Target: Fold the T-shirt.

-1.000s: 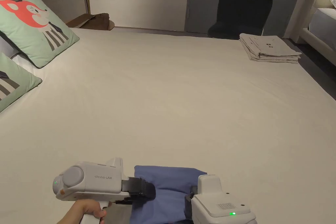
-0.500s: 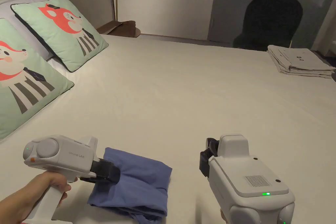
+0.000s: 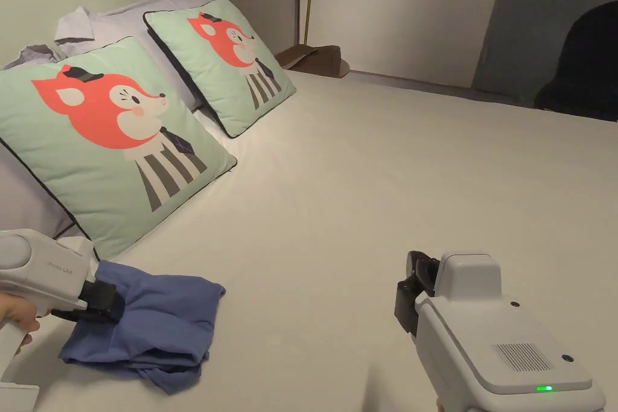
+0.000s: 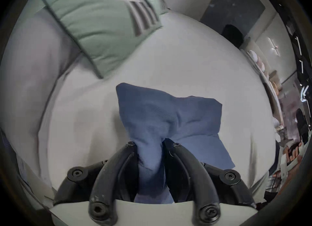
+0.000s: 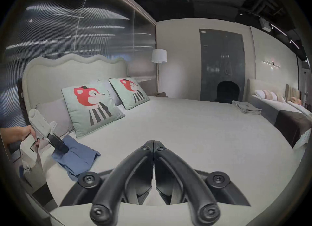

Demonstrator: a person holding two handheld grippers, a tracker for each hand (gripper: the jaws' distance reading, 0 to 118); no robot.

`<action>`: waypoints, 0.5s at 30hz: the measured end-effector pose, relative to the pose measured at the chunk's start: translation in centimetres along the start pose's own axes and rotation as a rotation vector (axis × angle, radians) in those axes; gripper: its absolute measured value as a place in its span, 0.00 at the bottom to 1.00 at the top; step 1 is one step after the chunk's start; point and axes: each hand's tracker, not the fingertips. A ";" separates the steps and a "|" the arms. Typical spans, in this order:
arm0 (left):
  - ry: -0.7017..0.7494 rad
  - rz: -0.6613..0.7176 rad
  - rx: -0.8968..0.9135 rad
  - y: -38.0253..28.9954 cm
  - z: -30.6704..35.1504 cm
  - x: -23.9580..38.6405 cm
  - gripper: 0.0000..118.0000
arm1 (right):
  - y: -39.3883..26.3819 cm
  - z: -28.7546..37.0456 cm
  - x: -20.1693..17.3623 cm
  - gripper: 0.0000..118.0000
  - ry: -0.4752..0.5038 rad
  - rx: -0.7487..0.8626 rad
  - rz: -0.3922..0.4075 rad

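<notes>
A folded blue T-shirt point(image 3: 151, 326) lies on the bed's near left, just below the closest fox pillow. My left gripper point(image 3: 107, 303) is shut on its left edge; in the left gripper view the cloth point(image 4: 167, 120) bunches between the two black jaws of that gripper point(image 4: 149, 147). The right gripper view shows the same T-shirt point(image 5: 77, 157) at lower left with the left gripper point(image 5: 61, 146) clamped on it. My right gripper point(image 3: 416, 292) hovers over bare sheet at the near right, apart from the shirt. Its jaws meet with nothing between them point(image 5: 153, 145).
Two mint fox pillows point(image 3: 108, 129) point(image 3: 232, 60) lean against grey pillows at the headboard. A stack of folded beige cloth point(image 5: 246, 107) sits at the bed's far right corner. A dark chair point(image 3: 582, 69) stands beyond the bed point(image 3: 392, 178).
The left gripper has dragged the blue T-shirt leftward toward the pillows. The right gripper let go of the shirt and now stands apart from it, shut. The head camera swung left.
</notes>
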 end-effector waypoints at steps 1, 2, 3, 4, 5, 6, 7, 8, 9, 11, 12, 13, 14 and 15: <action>0.004 0.005 0.004 0.0 0.0 -0.9 0.15 | 0.0 -0.4 -0.3 0.00 0.008 -0.004 0.000; 0.014 0.021 0.009 0.1 -0.2 -1.5 0.15 | -0.1 -0.8 -0.7 0.00 0.015 -0.003 0.002; 0.007 0.026 0.006 0.1 -0.2 -2.0 0.16 | -0.2 -1.1 -1.0 0.00 0.017 -0.005 0.006; -0.001 0.039 0.004 0.1 -0.3 -2.4 0.17 | -0.2 -1.3 -1.2 0.00 0.022 -0.006 0.012; 0.008 0.052 0.004 0.1 -0.3 -2.3 0.20 | -0.2 -1.4 -1.4 0.00 0.024 -0.008 0.011; 0.009 0.049 0.019 0.0 -0.3 -2.2 0.31 | -0.2 -1.5 -1.4 0.00 0.028 -0.011 0.009; 0.019 0.036 0.033 -0.1 -0.4 -2.0 0.44 | -0.2 -1.3 -1.5 0.00 0.031 -0.010 0.008; 0.047 0.034 0.041 -0.2 -0.4 -1.7 0.60 | -0.2 -1.2 -1.6 0.00 0.033 -0.011 0.010; 0.070 0.044 0.047 -0.2 -0.4 -1.6 0.80 | -0.2 -1.1 -1.6 0.00 0.035 -0.010 0.016; 0.086 0.040 0.071 -0.3 0.1 -1.2 0.91 | -0.1 -0.5 -1.5 0.00 0.030 -0.007 0.022; 0.090 0.036 0.103 -0.3 0.5 -0.8 0.90 | 0.0 -0.2 -1.3 0.00 0.029 -0.004 0.021; 0.093 0.032 0.142 -0.3 1.2 -0.2 0.90 | 0.2 0.1 -1.0 0.00 0.026 -0.002 0.017; 0.093 0.036 0.167 -0.4 1.8 0.2 0.90 | 0.3 0.5 -0.7 0.00 0.025 0.005 0.013; 0.093 0.038 0.189 -0.4 2.6 1.0 0.90 | 0.4 1.1 -0.5 0.00 0.018 0.011 0.014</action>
